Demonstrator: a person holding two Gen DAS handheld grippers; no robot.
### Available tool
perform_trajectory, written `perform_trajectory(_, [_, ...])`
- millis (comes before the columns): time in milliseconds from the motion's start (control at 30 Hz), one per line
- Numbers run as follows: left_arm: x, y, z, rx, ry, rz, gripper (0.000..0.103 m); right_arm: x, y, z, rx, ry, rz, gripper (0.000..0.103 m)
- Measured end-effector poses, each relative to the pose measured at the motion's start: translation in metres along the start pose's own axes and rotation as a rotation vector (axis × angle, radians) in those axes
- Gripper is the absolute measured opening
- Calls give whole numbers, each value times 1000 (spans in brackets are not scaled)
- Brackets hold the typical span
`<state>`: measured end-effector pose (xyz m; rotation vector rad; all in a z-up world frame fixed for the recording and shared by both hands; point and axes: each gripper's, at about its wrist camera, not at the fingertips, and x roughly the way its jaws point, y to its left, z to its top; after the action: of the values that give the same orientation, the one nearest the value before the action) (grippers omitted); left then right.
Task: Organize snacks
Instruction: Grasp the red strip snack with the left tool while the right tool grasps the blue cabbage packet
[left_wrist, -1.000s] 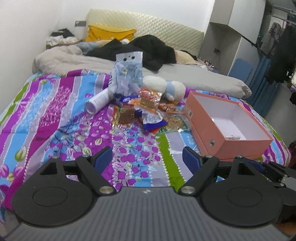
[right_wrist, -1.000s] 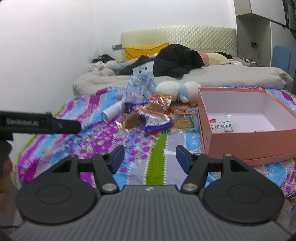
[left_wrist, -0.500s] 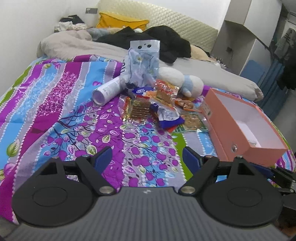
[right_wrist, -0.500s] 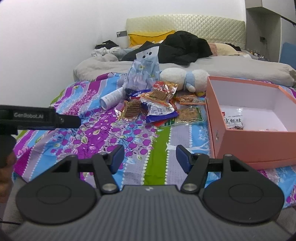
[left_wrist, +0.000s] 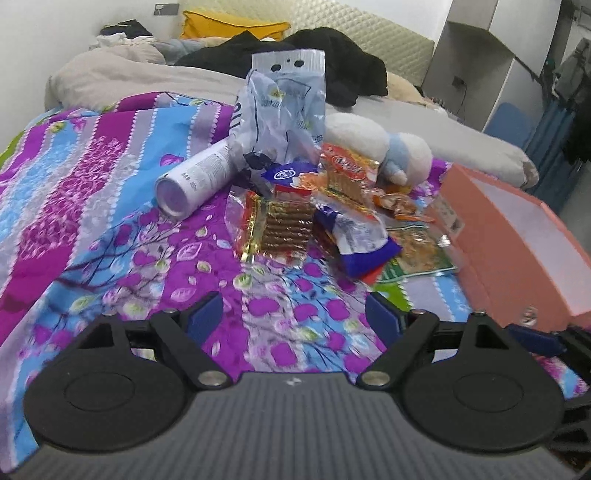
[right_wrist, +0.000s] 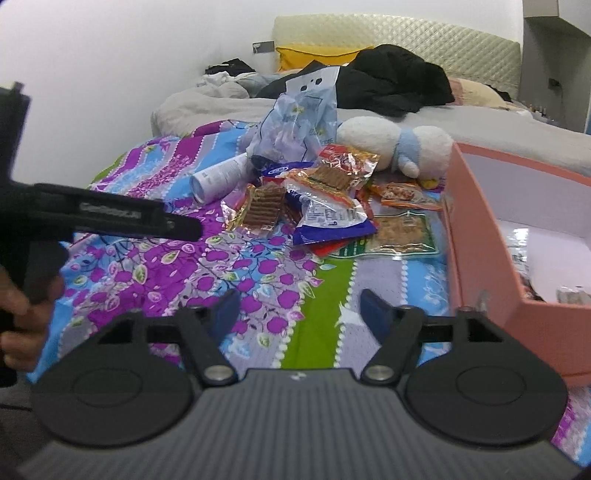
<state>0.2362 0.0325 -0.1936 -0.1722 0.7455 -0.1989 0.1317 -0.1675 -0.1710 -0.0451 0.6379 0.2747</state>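
Salmon-pink cardboard box (right_wrist: 476, 236) is sitting open at three o'clock of the crinkled snack packets (left_wrist: 295, 221) lying heaped on the purple floral bedspread (left_wrist: 92, 192). Left gripper (left_wrist: 291, 314) is hovering with jaws apart and empty; right gripper (right_wrist: 299, 308) is opening, nothing between its fingers.

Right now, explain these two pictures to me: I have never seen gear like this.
No robot here: a person holds a two-finger tool in each hand, each with its own camera. The left gripper and right gripper hold nothing; both sets of fingers are spreading. In the right view, the black bar is the other tool, held by a hand. A pile of snack packets, a white tube and a plush toy lie on the bedspread. The pink box holds a few packets.
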Motion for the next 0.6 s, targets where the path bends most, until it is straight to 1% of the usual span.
perform_trajectory(33, [8, 2, 2, 3, 4, 2, 90, 7, -1, 1, -10, 3, 6, 86])
perform_trajectory(133, [33, 6, 9, 9, 17, -4, 94, 29, -4, 5, -36, 21, -19, 86])
perform_trajectory(200, [50, 8, 14, 18, 30, -11, 96, 44, -11, 9, -26, 21, -36, 86])
perform_trajectory(333, [81, 12, 24, 29, 56, -9, 96, 75, -25, 20, 6, 27, -37, 86])
perform_trajectory(500, [111, 15, 39, 53, 42, -31, 96, 108, -33, 36, -12, -5, -44, 86])
perform_trajectory(600, [131, 17, 46, 56, 54, -43, 96, 129, -36, 44, -21, -8, -46, 86])
